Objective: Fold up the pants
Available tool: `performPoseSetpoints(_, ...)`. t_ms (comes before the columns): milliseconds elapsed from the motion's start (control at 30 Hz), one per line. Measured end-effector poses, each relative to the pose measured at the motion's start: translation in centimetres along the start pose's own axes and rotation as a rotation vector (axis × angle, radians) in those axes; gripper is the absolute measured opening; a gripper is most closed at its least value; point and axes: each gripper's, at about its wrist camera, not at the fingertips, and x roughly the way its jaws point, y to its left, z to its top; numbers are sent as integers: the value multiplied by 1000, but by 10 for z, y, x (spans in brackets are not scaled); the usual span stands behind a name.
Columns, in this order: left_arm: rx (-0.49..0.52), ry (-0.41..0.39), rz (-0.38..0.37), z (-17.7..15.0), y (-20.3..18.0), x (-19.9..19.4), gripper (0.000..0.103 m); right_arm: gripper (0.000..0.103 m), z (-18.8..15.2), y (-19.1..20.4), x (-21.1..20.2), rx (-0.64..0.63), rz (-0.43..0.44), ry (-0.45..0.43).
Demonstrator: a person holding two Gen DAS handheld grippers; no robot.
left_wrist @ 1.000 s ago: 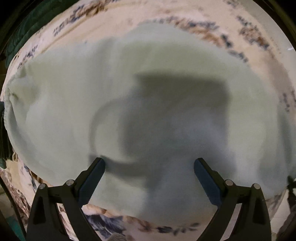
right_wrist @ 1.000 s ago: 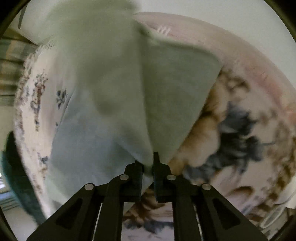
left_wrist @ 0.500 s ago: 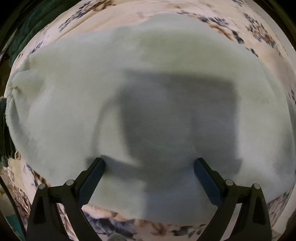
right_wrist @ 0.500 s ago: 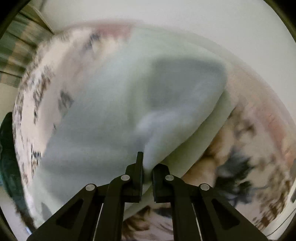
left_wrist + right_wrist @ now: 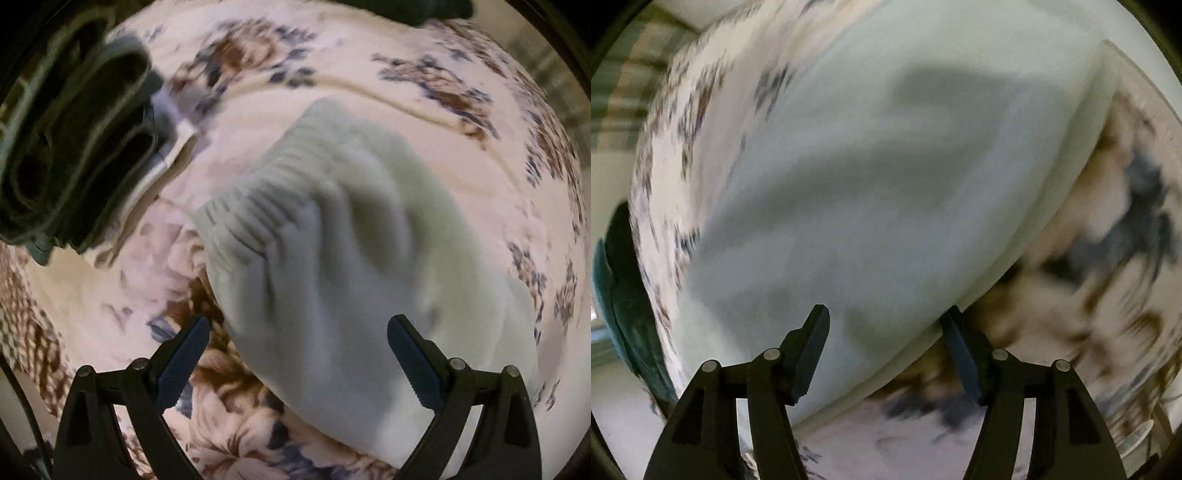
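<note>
The pants [image 5: 354, 280] are pale mint-green fleece, folded into a soft, thick bundle lying flat on the flowered bed. The ribbed waistband [image 5: 266, 206] is bunched at one end. The top layer [image 5: 879, 192] is smooth and unwrinkled.

Both wrist views downward, close — share pants [image 5: 351, 258].

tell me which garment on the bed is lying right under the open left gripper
The pale green pants with the ribbed waistband, beneath the left gripper. The dark folded pile sits apart, far off.
</note>
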Motion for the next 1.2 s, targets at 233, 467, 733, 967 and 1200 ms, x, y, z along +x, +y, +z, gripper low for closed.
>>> performPoseSetpoints(233, -117, 40, -19, 18, 27, 29, 95, 66, -57, 58, 33, -41, -32, 32)
performPoseSetpoints(467, -38, -22, -70, 15, 24, 26, 27, 20, -61, 71, 40, -51, -17, -24)
performPoseSetpoints(733, -86, 22, -163, 2, 59, 28, 43, 40, -59, 59, 37, -72, 10, 30)
performPoseSetpoints(967, 156, -77, -69, -53, 5, -34, 46, 61, -98, 85, 35, -173, 129, 169)
performPoseSetpoints(1200, 358, -84, -79, -33, -105, -17, 61, 73, -111, 219, 25, -623, 141, 254)
